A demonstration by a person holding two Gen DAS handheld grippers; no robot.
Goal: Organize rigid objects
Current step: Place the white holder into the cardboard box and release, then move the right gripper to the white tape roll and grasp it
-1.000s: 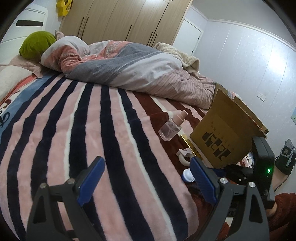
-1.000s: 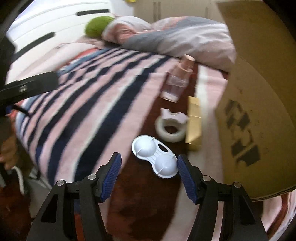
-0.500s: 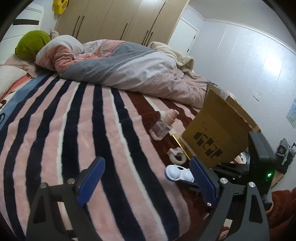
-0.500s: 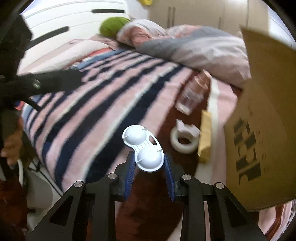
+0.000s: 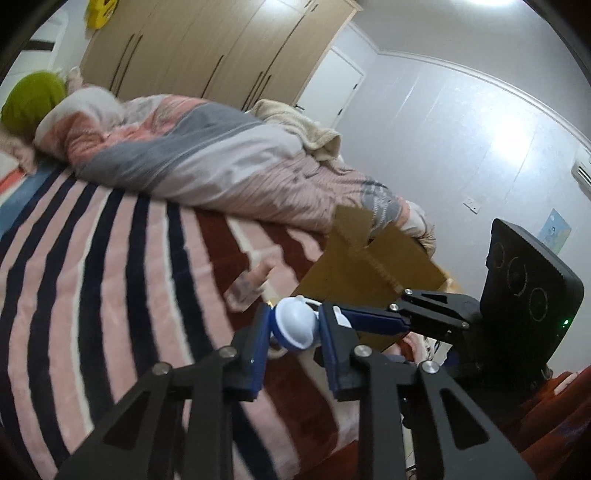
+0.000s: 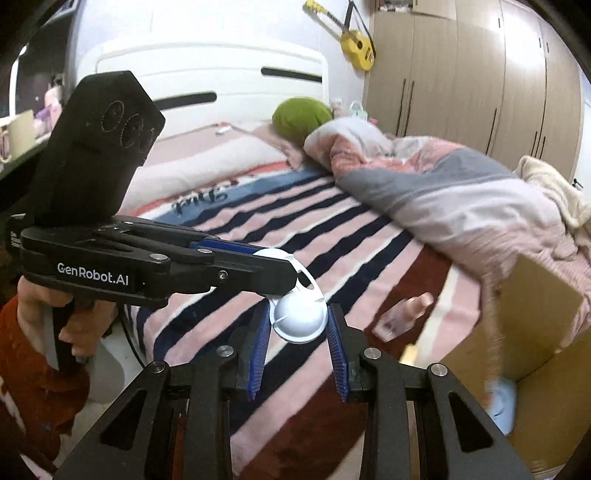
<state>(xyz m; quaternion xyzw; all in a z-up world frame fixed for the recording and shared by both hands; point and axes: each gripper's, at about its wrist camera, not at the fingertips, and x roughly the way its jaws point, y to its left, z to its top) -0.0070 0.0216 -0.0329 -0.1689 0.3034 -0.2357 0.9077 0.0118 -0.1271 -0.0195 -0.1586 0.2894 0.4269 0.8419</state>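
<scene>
Both tongs pinching one white double-cup case: left tongs (image 5: 293, 328) on one dome, right tongs (image 6: 298, 323) on other. Case (image 6: 298, 317) raised above striped bed (image 6: 295, 229), near cardboard box (image 6: 532, 317). Probably light, stiff, smooth; safer gripped across dome sides.

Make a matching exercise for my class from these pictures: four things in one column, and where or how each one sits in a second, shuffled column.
Things
1. white case
2. clear bottle
3. cardboard box
4. yellow ukulele

Places or states
A. hangs on the wall
B. lies on its side on the striped blanket
C. held in the air, one end in the jaws of the left gripper, the other in those of the right gripper
D. stands with its flaps up

Pairs: 1-C, 2-B, 3-D, 4-A
</scene>
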